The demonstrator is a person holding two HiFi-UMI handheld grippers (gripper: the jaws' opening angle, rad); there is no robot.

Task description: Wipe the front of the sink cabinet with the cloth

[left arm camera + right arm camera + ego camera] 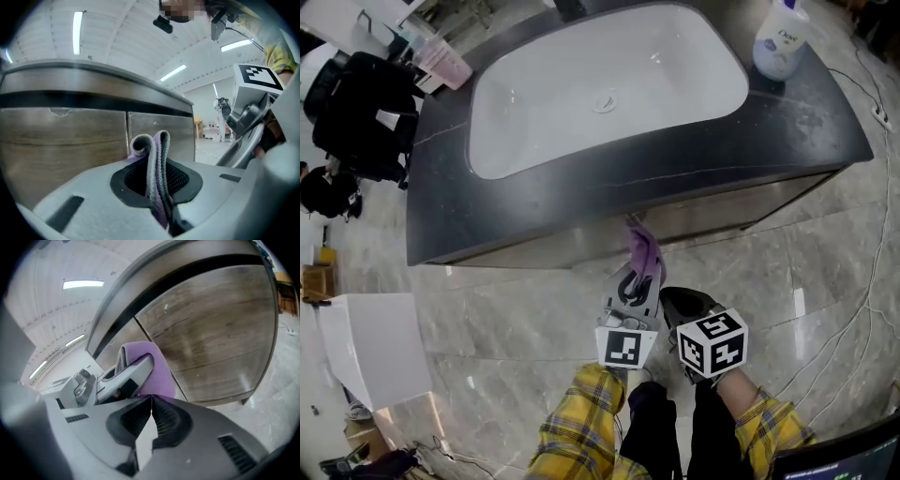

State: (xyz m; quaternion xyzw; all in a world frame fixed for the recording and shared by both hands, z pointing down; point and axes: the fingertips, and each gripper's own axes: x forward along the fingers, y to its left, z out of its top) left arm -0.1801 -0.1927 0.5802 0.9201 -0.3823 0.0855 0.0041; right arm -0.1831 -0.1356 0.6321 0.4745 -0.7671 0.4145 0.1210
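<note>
Purple cloth (643, 248) at the wood cabinet front (722, 214)
Left gripper (642, 281) clamped on it, right gripper (672, 296) closed empty; dark countertop (581, 202), white basin (581, 103) at 12 o'clock, marble floor (516, 319).

Folded purple cloth (643, 249), seemingly against cabinet front (61, 140)

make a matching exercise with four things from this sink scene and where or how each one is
1 cloth
2 right gripper
3 soap bottle
4 pink container

A on the countertop, right of the basin
B shut, nothing in it
C at the countertop's far left corner
D pinched in the left gripper, near the cabinet front

Pairs: 1-D, 2-B, 3-A, 4-C
</note>
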